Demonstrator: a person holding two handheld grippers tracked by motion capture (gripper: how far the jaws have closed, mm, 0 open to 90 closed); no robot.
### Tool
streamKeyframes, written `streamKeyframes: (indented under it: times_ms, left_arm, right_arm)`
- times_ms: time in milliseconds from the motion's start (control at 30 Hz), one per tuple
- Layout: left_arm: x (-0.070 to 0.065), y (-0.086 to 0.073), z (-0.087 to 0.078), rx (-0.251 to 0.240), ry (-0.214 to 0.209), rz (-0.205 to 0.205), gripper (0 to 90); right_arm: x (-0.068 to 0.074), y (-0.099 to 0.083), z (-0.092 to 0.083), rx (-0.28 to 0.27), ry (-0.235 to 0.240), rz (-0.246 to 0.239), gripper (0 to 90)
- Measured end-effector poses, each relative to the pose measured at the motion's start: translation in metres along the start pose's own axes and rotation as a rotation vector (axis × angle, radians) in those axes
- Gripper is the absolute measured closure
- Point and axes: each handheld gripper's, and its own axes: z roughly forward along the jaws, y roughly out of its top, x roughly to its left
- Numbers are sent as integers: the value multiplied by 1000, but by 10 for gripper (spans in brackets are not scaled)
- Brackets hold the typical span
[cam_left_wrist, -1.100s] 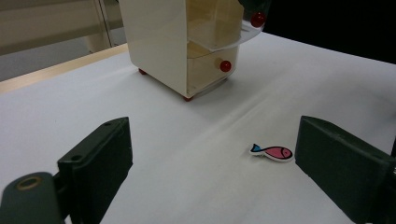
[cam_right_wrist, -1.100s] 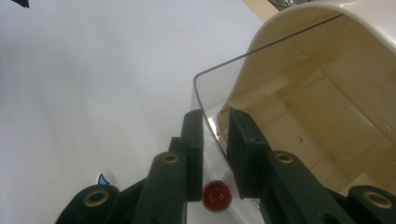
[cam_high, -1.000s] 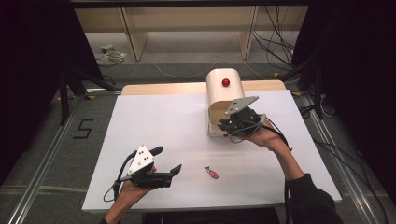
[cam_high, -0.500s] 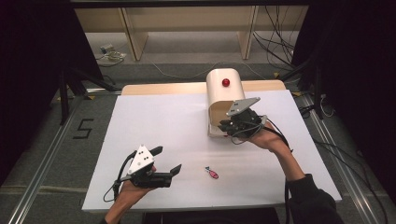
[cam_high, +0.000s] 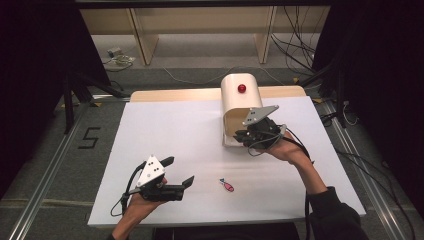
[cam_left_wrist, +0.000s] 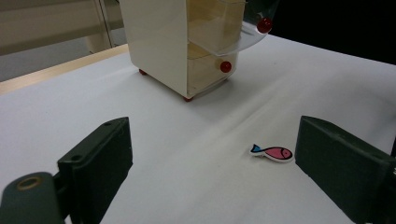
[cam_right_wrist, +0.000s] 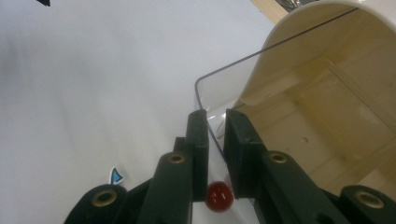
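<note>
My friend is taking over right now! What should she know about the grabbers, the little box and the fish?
Right gripper: fingers nearly shut on the clear door of the cream box, just above its red knob. The door is lifted part way and the upper shelf shows bare.
Left gripper: open, holding nothing, near the table's front edge.
Pink fish: flat on the white table, between the left gripper's fingers but untouched.
Done: door raised.
Left, probably: grab the fish, put it inside, close the door.
</note>
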Motion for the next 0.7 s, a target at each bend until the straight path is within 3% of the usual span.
streamKeyframes:
  times_ms: [700]
  left_arm:
    - [0, 0, 0, 1, 1, 2, 110]
  right_arm:
    - [4, -1, -2, 10, 17, -5, 814]
